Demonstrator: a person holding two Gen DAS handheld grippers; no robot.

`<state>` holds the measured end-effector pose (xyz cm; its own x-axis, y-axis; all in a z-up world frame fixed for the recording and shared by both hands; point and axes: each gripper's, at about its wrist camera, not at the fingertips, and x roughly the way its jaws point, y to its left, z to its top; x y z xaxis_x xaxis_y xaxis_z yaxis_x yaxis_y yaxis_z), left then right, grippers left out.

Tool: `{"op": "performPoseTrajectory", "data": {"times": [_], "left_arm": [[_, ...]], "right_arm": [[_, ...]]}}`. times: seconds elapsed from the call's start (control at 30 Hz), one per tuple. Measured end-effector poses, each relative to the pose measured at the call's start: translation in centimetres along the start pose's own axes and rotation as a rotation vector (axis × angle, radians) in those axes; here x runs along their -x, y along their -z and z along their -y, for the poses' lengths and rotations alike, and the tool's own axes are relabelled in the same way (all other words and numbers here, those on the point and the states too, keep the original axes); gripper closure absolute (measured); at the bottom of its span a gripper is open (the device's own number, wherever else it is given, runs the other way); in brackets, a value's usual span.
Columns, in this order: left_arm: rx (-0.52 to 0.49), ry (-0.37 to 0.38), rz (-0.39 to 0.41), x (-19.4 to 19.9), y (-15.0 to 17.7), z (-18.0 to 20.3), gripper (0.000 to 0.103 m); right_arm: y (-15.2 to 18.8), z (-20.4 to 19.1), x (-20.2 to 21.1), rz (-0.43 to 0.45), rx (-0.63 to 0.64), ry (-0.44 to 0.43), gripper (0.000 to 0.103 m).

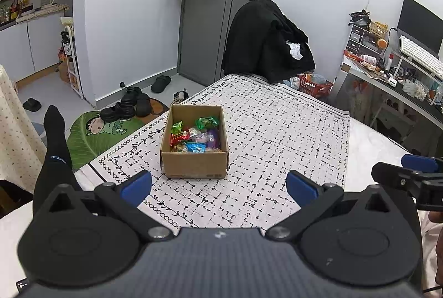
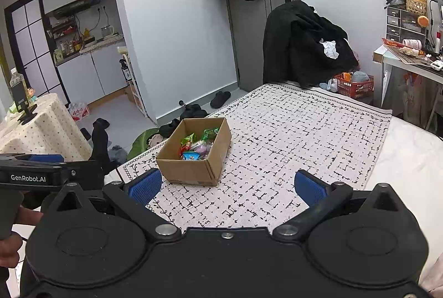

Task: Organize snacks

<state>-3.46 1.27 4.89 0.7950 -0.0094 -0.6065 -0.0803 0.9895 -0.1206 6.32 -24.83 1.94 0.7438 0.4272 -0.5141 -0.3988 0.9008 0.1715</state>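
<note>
An open cardboard box point(image 1: 193, 159) stands on the patterned cloth point(image 1: 277, 132); it also shows in the right wrist view point(image 2: 191, 168). Several wrapped snacks point(image 1: 193, 133) lie inside it: green, red, blue and purple packets, also seen from the right point(image 2: 198, 144). My left gripper point(image 1: 218, 186) is open and empty, just short of the box. My right gripper point(image 2: 228, 187) is open and empty, with the box ahead to its left. The right gripper shows at the right edge of the left wrist view point(image 1: 409, 173). The left gripper shows at the left edge of the right wrist view point(image 2: 36, 173).
The cloth covers a bed point(image 2: 409, 159). A chair draped in black clothes point(image 1: 265, 40) stands at the far end beside a red basket point(image 1: 315, 86). A cluttered desk point(image 1: 393, 76) is at right. Shoes point(image 1: 127, 104) and a green mat point(image 1: 91, 132) lie on the floor at left.
</note>
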Motion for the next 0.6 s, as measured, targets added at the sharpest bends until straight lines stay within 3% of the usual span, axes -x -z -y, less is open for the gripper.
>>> {"op": "performPoseTrajectory", "data": {"times": [0.6], "left_arm": [[-0.01,0.0,0.0,0.25,-0.31,0.49,0.0]], "right_arm": [[-0.02,-0.03,-0.02,-0.004,0.005,-0.001,0.0]]}}
